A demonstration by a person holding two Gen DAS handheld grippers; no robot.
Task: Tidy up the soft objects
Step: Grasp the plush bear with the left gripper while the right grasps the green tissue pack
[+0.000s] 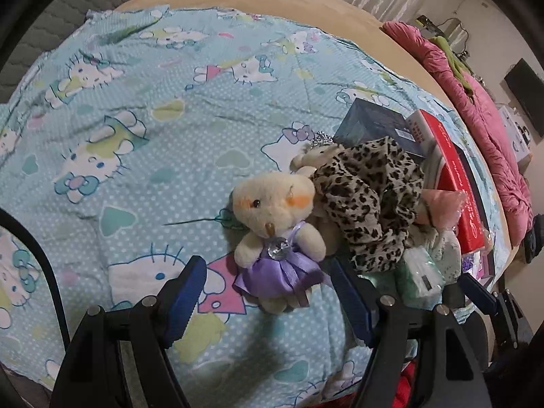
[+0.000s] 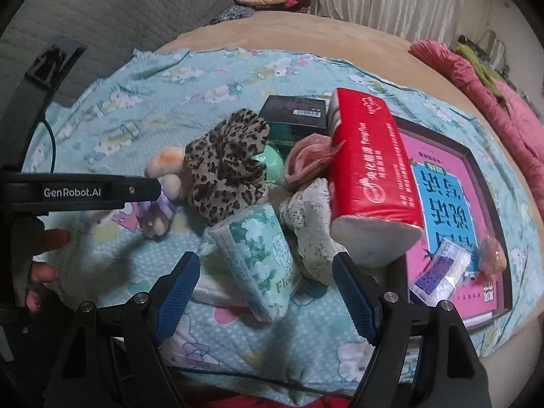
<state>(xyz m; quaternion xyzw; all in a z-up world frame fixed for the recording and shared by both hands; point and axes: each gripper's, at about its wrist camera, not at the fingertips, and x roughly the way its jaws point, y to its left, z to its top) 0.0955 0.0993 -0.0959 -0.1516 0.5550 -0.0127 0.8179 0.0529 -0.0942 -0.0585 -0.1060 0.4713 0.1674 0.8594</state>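
Note:
A cream teddy bear in a purple dress (image 1: 272,224) lies on the blue cartoon-print sheet (image 1: 136,136), between and just beyond the fingers of my open left gripper (image 1: 268,292). A leopard-print scrunchie (image 1: 370,200) lies against the bear's right side, over a second small bear (image 1: 312,156). My open right gripper (image 2: 265,292) hovers over a green floral tissue pack (image 2: 265,255), with a lacy white cloth (image 2: 312,234) and a pink cloth (image 2: 312,156) behind it. The bear (image 2: 163,183) and the scrunchie (image 2: 227,166) show in the right wrist view too, behind the left gripper's arm (image 2: 81,192).
A red tissue pack (image 2: 370,173) leans over a pink and blue book (image 2: 448,204). A dark box (image 2: 295,112) sits behind the pile. A small purple-printed packet (image 2: 438,272) lies on the book. A pink quilt (image 1: 486,129) lies along the bed's right edge.

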